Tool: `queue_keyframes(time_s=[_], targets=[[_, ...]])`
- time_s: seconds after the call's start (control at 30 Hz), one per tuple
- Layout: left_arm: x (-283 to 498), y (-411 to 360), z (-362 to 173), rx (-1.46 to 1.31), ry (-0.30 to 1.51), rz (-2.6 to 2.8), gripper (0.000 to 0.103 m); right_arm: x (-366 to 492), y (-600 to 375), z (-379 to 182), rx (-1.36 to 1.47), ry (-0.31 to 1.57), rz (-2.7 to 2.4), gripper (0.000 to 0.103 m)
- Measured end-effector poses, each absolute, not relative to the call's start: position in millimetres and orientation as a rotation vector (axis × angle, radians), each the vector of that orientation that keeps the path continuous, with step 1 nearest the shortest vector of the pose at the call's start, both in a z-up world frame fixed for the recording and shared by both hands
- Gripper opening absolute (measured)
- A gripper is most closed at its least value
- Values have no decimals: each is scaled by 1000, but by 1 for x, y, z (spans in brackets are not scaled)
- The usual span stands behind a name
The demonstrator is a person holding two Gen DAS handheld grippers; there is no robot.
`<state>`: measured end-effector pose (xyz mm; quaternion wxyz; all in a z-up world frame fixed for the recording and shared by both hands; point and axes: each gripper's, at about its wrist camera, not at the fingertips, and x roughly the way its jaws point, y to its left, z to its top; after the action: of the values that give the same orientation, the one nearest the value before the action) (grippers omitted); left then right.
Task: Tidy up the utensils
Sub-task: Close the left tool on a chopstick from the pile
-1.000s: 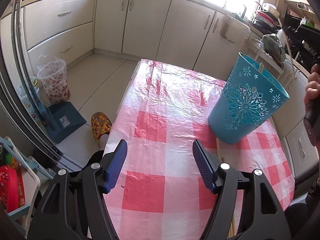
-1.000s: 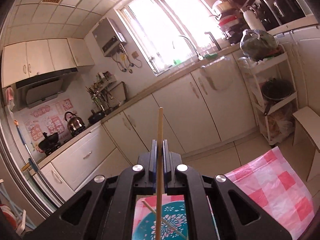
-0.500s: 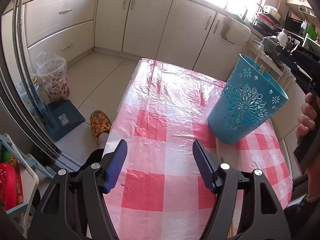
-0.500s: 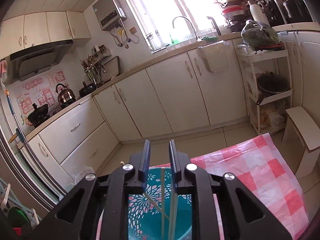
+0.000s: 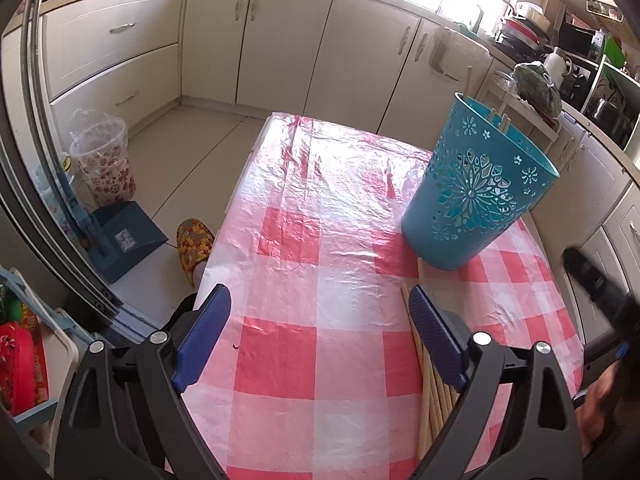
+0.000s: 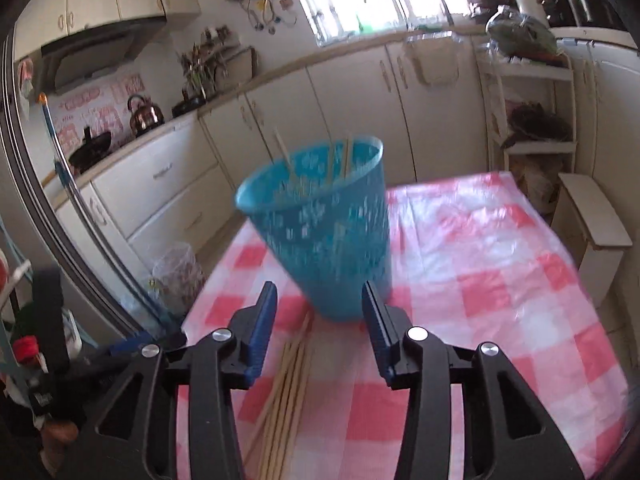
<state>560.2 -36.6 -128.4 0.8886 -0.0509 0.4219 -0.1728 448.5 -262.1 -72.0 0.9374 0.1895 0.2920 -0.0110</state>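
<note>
One blue basket (image 5: pixel 472 196), three chopsticks (image 6: pixel 338 160) inside, one loose chopstick bundle (image 6: pixel 286 392), two claws

Blue basket (image 5: pixel 476 196) on checked tablecloth (image 5: pixel 320 264)

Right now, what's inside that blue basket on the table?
A few wooden chopsticks stand inside the blue basket, their tips leaning on its rim. The wall hides their lower ends and the bottom, so whatever else lies down there cannot be seen.
</note>
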Motion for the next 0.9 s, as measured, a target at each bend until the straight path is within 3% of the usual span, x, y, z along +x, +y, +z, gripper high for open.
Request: queue_keyframes(time_s=[0.17,0.27,0.6,0.9], targets=[[554,-39,-132,-81,896,-368,89,472,-237,-117,348,790,36,25],[552,-40,-135,-71,905,-371,89,482,-231,-126,333,831,38,19],[550,-65,-142,-13,942,-414,89,492,-215,-150,277,880,62,17],[566,-135,-157,153,969,-437,89,482,-241,-151,276,900,-40,12]])
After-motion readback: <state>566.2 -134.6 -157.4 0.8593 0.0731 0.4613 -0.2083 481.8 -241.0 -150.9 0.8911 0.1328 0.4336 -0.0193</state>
